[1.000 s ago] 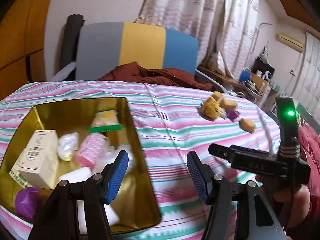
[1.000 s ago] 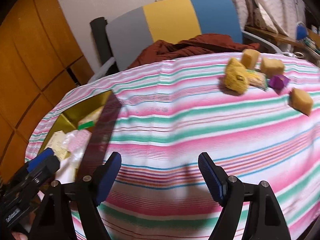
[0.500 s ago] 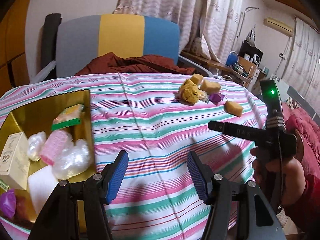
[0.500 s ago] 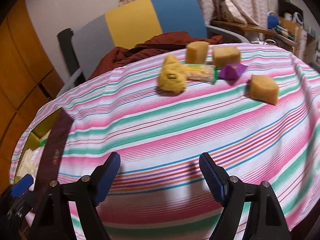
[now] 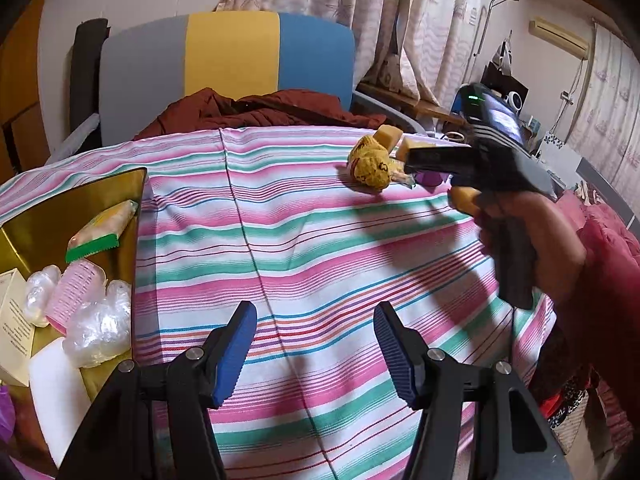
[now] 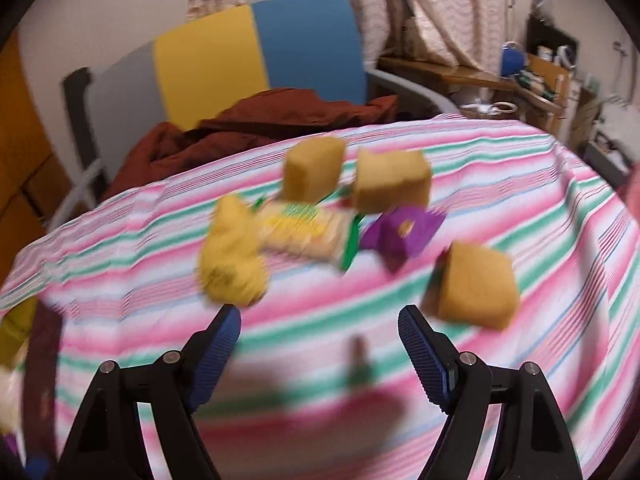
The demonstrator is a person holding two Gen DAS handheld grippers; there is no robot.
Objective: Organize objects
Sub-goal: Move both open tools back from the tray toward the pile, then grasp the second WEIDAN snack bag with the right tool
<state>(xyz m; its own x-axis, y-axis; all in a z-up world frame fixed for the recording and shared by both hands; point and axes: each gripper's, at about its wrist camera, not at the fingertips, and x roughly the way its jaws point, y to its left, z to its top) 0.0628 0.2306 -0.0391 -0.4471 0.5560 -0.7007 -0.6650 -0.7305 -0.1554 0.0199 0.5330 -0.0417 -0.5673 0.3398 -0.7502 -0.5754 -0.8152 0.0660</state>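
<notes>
On the striped tablecloth [image 6: 400, 360] lies a cluster: a yellow plush toy [image 6: 232, 264], a green-edged snack packet [image 6: 308, 232], a purple wrapper [image 6: 400, 236] and three tan sponge blocks [image 6: 472, 284] [image 6: 394, 180] [image 6: 314, 168]. My right gripper [image 6: 320, 356] is open and empty just short of them; the view is blurred. My left gripper [image 5: 316, 352] hangs open and empty over bare cloth, right of a gold tray [image 5: 52, 208] that holds several packets, clear bags and boxes. The left wrist view shows the yellow plush [image 5: 370, 166] far right, partly behind a hand holding the right gripper's body [image 5: 500, 168].
A grey, yellow and blue chair [image 5: 224, 68] with a dark red garment [image 5: 256, 114] stands behind the table. A cluttered shelf [image 6: 536, 76] and curtains are at the back right. The table's far edge runs close behind the cluster.
My right gripper has swung rightward away from the gold tray and closed in on the cluster, which now looms large. My left gripper has shifted right, off the tray and over the cloth.
</notes>
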